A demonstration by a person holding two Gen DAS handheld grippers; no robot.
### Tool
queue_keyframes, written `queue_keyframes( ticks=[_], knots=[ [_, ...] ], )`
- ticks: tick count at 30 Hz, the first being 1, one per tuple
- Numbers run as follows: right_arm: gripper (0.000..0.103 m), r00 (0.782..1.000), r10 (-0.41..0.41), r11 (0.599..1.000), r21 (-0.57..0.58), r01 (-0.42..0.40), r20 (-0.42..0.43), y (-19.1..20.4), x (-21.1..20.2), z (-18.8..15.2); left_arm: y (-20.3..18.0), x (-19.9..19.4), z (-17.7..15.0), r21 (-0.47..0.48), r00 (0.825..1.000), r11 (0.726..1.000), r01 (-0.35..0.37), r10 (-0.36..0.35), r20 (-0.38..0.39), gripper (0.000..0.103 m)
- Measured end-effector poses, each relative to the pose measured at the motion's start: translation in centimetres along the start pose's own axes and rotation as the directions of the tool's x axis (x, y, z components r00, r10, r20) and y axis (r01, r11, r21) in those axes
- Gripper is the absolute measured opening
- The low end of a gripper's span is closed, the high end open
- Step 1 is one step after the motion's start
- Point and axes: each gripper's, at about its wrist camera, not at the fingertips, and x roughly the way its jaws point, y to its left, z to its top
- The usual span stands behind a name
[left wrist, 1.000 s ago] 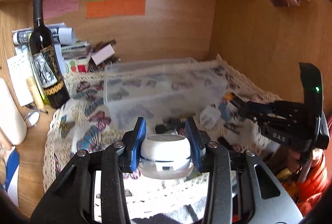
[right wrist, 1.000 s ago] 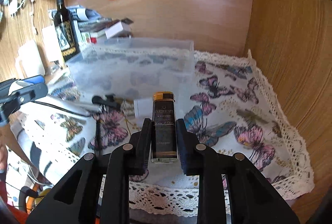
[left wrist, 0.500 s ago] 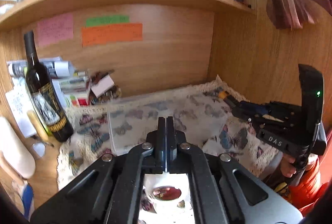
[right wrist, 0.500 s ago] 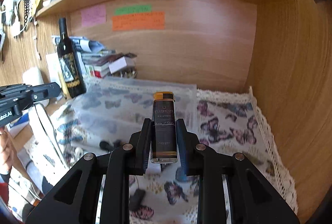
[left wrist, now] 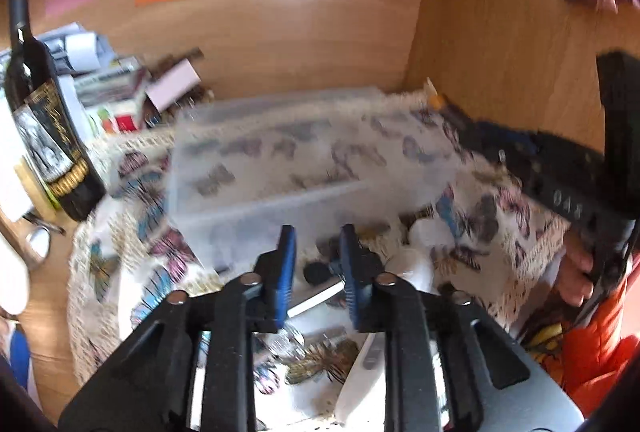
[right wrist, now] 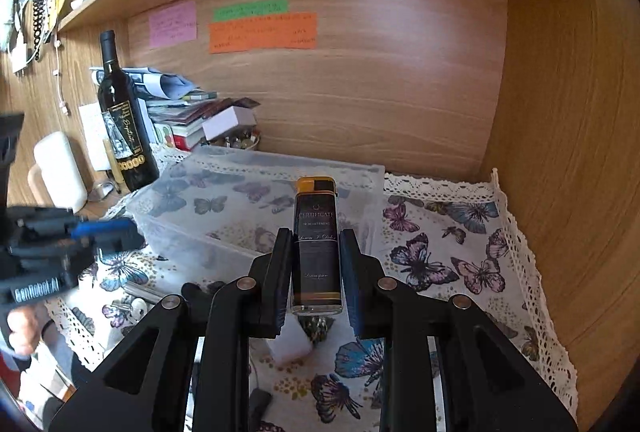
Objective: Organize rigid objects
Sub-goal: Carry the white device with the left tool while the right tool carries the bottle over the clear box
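Above the butterfly cloth [right wrist: 432, 256], a dark lighter [right wrist: 317, 248] is held upright, clamped between the fingers of the right gripper [right wrist: 316, 252], with the clear plastic box [right wrist: 224, 200] at its 11 o'clock. The left gripper [left wrist: 316, 264] is seen parted and empty over scattered small items, the view blurred.

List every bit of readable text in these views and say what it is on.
"CERTIFICATE": black and gold lighter in the right gripper; its smaller lines are unreadable.
"GenRobot.AI": black left gripper body.
Dark wine bottle label: too small.
Pink, green and orange notes: handwriting illegible.
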Motion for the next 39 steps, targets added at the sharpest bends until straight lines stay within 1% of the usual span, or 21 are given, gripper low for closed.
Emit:
queue_keyframes(
  ticks=[1,2,3,7,9,11,12,13,16,17,18,19,21,23,27,29,31,35,39],
  knots=[
    [0.021,1.000,0.000,1.000,0.004,0.000,-0.003,-0.1,0.1,-0.1,-0.4,0.3,-0.4,0.003,1.000,1.000,0.011,-0.011,-0.013,0.029],
    [0.021,1.000,0.000,1.000,0.007,0.000,-0.007,-0.2,0.2,-0.1,-0.7,0.6,-0.6,0.004,0.999,1.000,0.023,-0.023,-0.025,0.035],
    [0.021,1.000,0.001,1.000,0.009,-0.001,-0.010,-0.2,0.2,-0.2,-1.2,0.9,-1.0,0.009,0.998,0.999,0.044,-0.044,-0.039,0.038],
    [0.021,1.000,-0.001,1.000,0.017,0.002,-0.021,-0.5,0.4,-0.5,-3.2,1.5,-2.0,0.046,0.993,0.995,0.090,-0.087,-0.074,0.040],
    [0.021,1.000,-0.001,1.000,0.022,0.002,-0.025,-0.7,0.2,-0.7,-4.3,1.9,-2.5,0.065,0.989,0.991,0.116,-0.110,-0.095,0.044],
    [0.021,1.000,-0.001,1.000,0.026,0.002,-0.025,-0.9,0.0,-0.9,-5.4,2.4,-3.0,0.095,0.987,0.988,0.123,-0.112,-0.115,0.048],
    [0.021,1.000,-0.001,1.000,0.028,0.001,-0.024,-0.9,0.0,-0.9,-5.9,2.9,-3.3,0.110,0.987,0.987,0.114,-0.100,-0.128,0.050],
    [0.021,1.000,0.001,1.000,0.031,0.000,-0.023,-1.0,-0.1,-1.0,-6.1,3.3,-3.5,0.113,0.986,0.987,0.113,-0.097,-0.139,0.050],
    [0.022,1.000,0.009,0.999,0.032,-0.008,-0.024,-1.1,-0.4,-1.2,-6.5,5.6,-4.1,0.096,0.974,0.987,0.129,-0.108,-0.199,0.049],
    [0.022,1.000,0.009,0.999,0.031,-0.008,-0.025,-1.1,-0.4,-1.3,-6.6,6.4,-4.4,0.096,0.972,0.988,0.124,-0.102,-0.212,0.044],
    [0.022,1.000,0.011,0.999,0.031,-0.010,-0.025,-1.0,-0.4,-1.4,-6.7,6.6,-4.5,0.103,0.977,0.989,0.101,-0.079,-0.199,0.038],
    [0.022,1.000,0.013,1.000,0.029,-0.012,-0.026,-1.0,-0.4,-1.5,-6.9,6.5,-4.4,0.113,0.980,0.990,0.083,-0.061,-0.190,0.038],
    [0.022,1.000,0.014,1.000,0.028,-0.013,-0.028,-0.9,-0.5,-1.6,-6.9,5.8,-4.2,0.103,0.984,0.991,0.087,-0.070,-0.165,0.038],
    [0.022,1.000,0.015,1.000,0.024,-0.015,-0.028,-0.8,-0.6,-1.6,-6.8,5.3,-4.0,0.103,0.988,0.993,0.063,-0.048,-0.146,0.038],
    [0.022,1.000,0.013,1.000,0.017,-0.013,-0.021,-0.7,-0.6,-1.4,-5.7,3.0,-3.1,0.081,0.997,0.997,0.017,-0.011,-0.077,0.038],
    [0.022,1.000,0.010,1.000,0.014,-0.010,-0.015,-0.6,-0.6,-1.1,-4.7,1.8,-2.0,0.060,0.999,0.998,-0.009,0.011,-0.035,0.038],
    [0.022,1.000,0.012,1.000,0.012,-0.012,-0.006,-0.5,-0.7,-0.7,-3.5,0.3,-1.1,0.026,0.999,0.999,-0.033,0.033,0.011,0.038],
    [0.021,1.000,0.009,1.000,0.001,-0.009,0.009,-0.2,-0.6,0.1,-1.4,-2.3,0.9,-0.033,0.995,0.998,-0.051,0.054,0.086,0.038],
    [0.021,1.000,0.007,1.000,-0.011,-0.007,0.027,0.1,-0.4,1.2,0.7,-4.6,3.2,-0.051,0.983,0.996,-0.076,0.084,0.166,0.038]
  ],
)
